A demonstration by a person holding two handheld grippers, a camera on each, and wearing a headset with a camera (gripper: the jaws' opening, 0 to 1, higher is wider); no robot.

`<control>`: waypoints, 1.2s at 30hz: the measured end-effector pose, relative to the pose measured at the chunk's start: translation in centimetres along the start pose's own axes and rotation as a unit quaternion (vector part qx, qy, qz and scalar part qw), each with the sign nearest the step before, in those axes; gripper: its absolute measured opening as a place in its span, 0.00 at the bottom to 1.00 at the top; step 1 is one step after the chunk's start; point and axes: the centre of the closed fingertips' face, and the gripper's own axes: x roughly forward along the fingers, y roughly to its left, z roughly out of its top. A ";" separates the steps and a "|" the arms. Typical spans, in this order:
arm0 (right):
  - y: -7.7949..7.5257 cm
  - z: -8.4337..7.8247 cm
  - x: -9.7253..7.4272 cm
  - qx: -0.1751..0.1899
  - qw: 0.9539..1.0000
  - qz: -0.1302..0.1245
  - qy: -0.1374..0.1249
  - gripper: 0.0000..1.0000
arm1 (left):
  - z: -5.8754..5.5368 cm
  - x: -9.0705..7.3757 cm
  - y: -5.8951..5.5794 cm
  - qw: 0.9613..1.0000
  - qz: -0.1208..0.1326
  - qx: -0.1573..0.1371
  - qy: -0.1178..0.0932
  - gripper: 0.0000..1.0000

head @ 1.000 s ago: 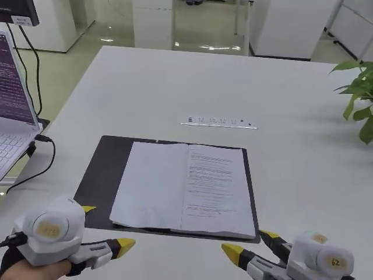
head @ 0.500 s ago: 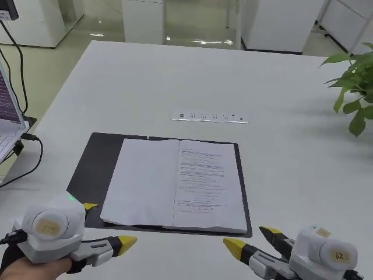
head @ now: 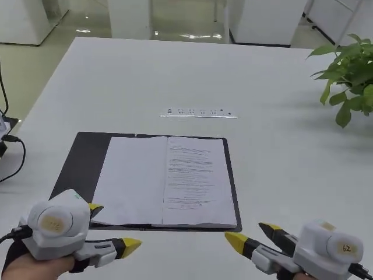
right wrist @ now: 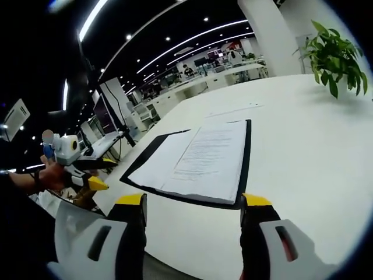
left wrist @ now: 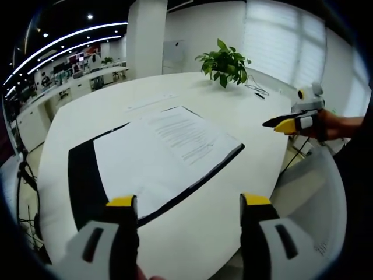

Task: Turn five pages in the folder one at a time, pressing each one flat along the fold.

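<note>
The folder point(head: 81, 166) lies with its fold running ahead — the spread, empty right claw point(head: 250, 233) is nearer its printed page point(head: 195, 181) than the equally spread left claw point(head: 113, 226).

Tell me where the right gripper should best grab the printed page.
Probably at the free right edge of the printed page, near its lower corner, coming from the right. It lies flat and is bound at the centre fold, so that edge lifts easiest, and the open right gripper is nearest there.
</note>
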 end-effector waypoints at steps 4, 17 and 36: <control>-0.5 -0.1 -0.5 0.007 1.000 -0.003 0.001 0.64 | 0.5 0.9 -0.9 1.000 -0.017 0.005 0.004 0.68; -2.0 0.4 -1.1 0.027 1.000 -0.006 -0.003 0.65 | 2.3 4.2 -3.1 0.998 -0.056 0.012 0.012 0.67; -3.6 -0.9 -1.4 0.026 1.000 -0.002 0.015 0.67 | 4.7 9.9 -6.7 0.993 -0.101 0.049 0.032 0.64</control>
